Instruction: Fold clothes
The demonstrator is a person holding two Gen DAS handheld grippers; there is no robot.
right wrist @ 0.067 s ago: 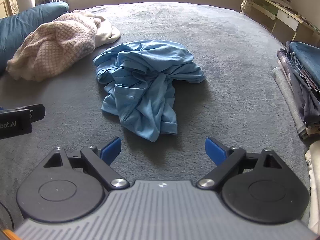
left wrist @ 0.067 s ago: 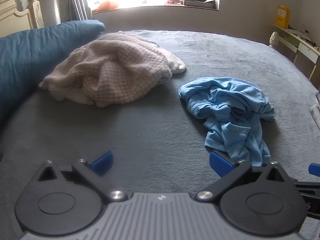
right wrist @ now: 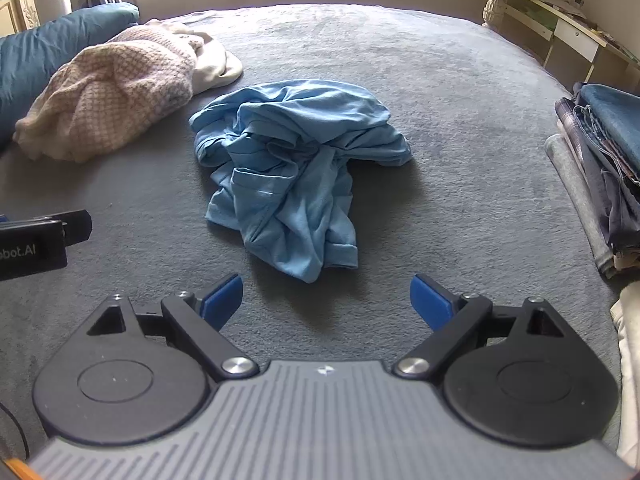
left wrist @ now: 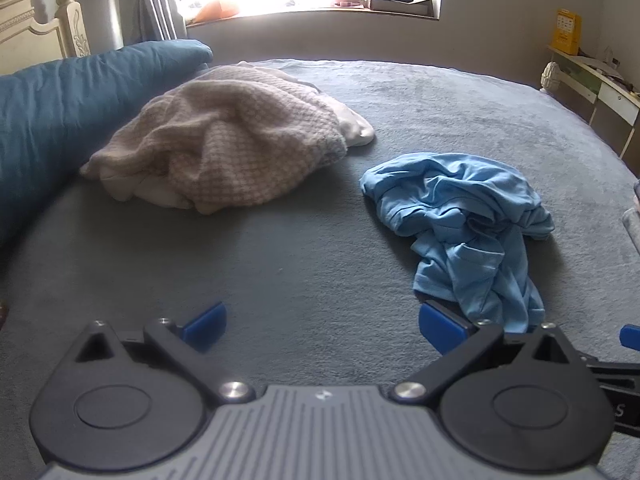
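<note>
- Nothing has shifted since a moment ago: your left tongs [left wrist: 322, 326] and right tongs [right wrist: 326, 298] are both spread wide, pinching nothing.
- The crumpled blue shirt [right wrist: 292, 176] lies on the bed [right wrist: 460, 140] just ahead of the right tongs, and beside the left tongs' right finger.
- That finger may brush the hem; the view there is unclear.
- Folding hasn't begun; I'd judge a grab comes next.
- The beige knit pile [left wrist: 224, 152] waits well ahead, to the left.
</note>
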